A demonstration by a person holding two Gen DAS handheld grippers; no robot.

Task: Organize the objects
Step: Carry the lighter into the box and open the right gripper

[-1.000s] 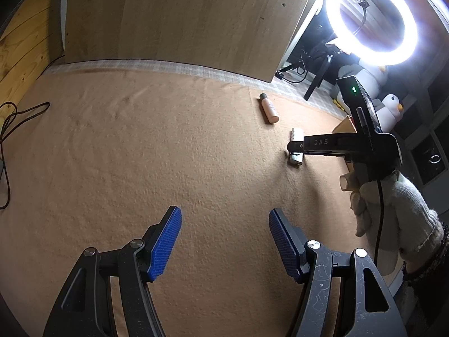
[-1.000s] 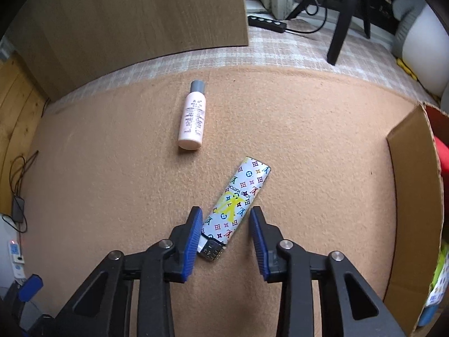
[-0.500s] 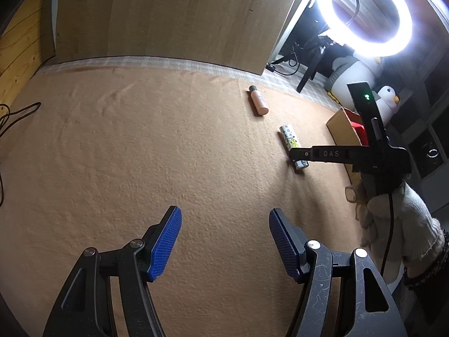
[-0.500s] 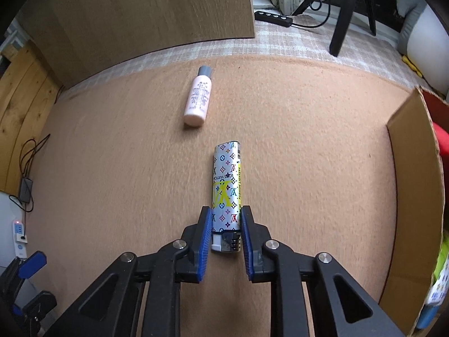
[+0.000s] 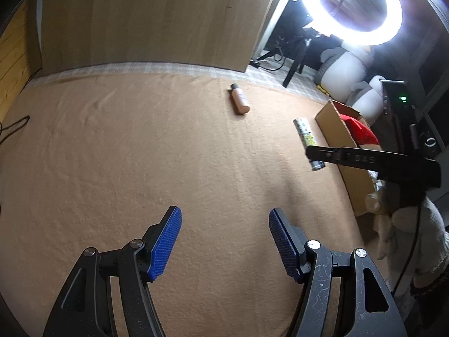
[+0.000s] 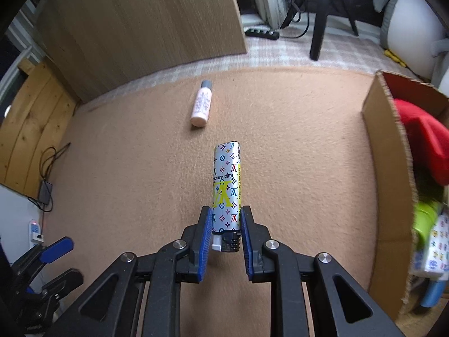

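Carpet point(image 6: 140, 168): tan, spread under everything I see.
Box point(image 6: 390, 185): cardboard, open, at my right, red cloth point(image 6: 423, 143) inside.
Left gripper point(image 5: 224, 241): my fingers wide apart, nothing between them, over bare carpet.
Right gripper point(image 6: 224, 241): just closed, clamping the patterned lighter point(image 6: 227, 188) at its metal end, raised off the carpet.
Bottle point(image 6: 201, 104): pink, lying beyond the lighter.
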